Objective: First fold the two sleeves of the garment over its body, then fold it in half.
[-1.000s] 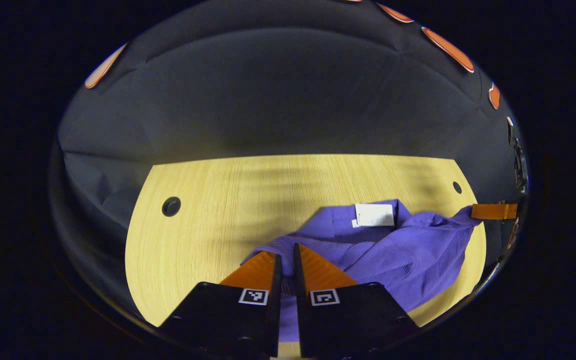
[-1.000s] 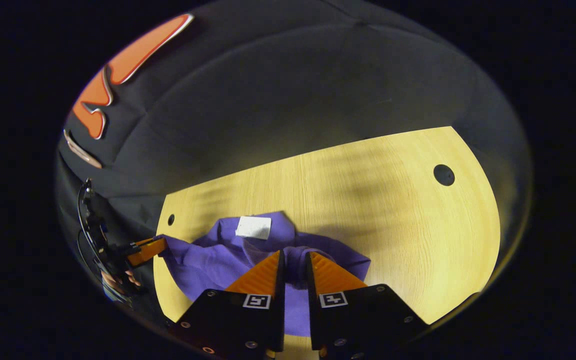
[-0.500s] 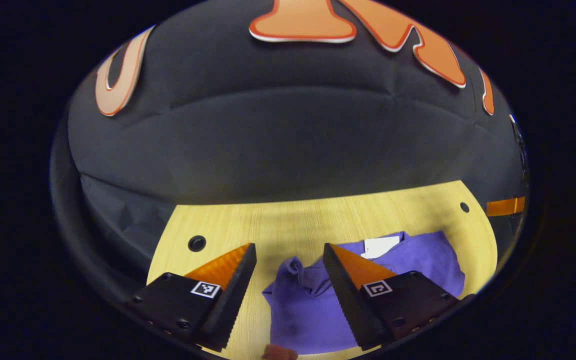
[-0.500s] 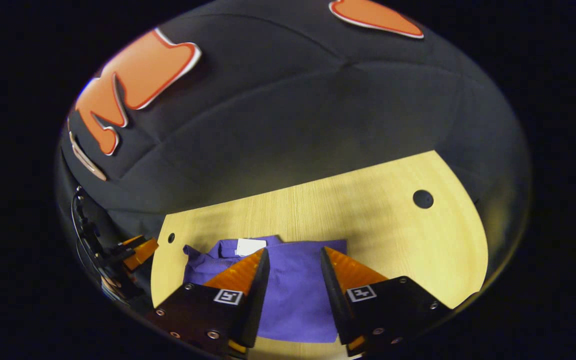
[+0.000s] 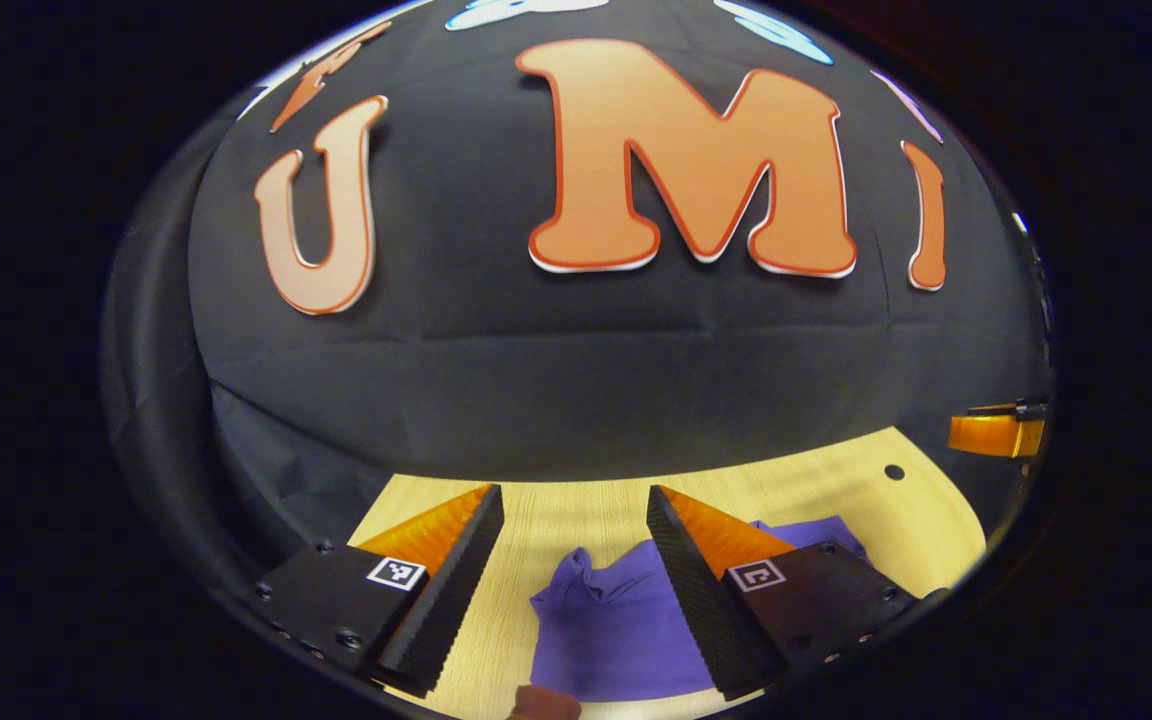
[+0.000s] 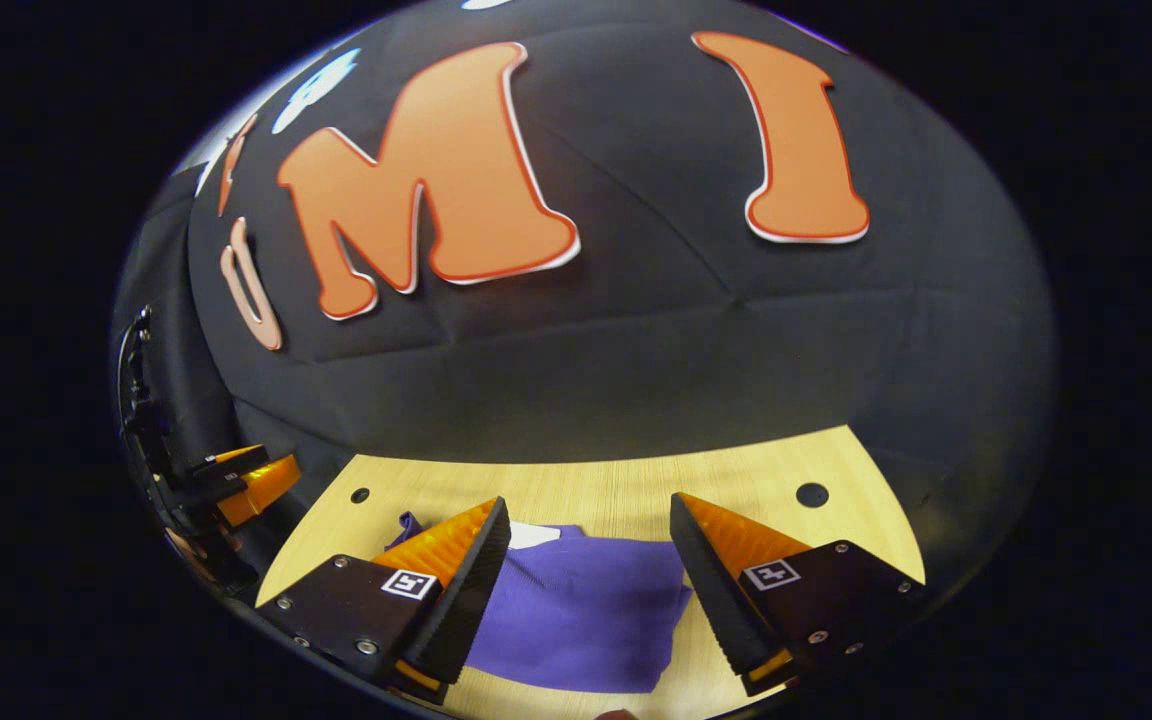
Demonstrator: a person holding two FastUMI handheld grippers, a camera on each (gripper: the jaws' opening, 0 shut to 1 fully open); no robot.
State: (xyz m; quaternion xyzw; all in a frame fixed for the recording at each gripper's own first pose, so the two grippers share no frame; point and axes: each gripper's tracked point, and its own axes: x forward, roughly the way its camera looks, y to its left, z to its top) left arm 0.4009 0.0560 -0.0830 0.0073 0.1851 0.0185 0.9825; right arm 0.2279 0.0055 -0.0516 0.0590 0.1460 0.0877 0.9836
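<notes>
- Since a second ago the cloth has been let go; both cameras have been tilted up and drawn back.
- The left gripper (image 5: 576,540) and right gripper (image 6: 586,550) are spread wide, nothing held.
- The folded purple ribbed-knit garment (image 6: 576,610) is laid on the pale wooden table (image 6: 616,480).
- A straight withdrawal is advised, so the fold is not dragged.
- The bunched left corner (image 5: 581,575) is seen in the left gripper view; the white neck label (image 6: 533,535) in the right.

Purple garment (image 5: 611,640): right part hidden behind left gripper's finger (image 5: 711,590). White tag (image 6: 533,536) on garment partly covered by right gripper's finger (image 6: 456,580); too small to read.
</notes>
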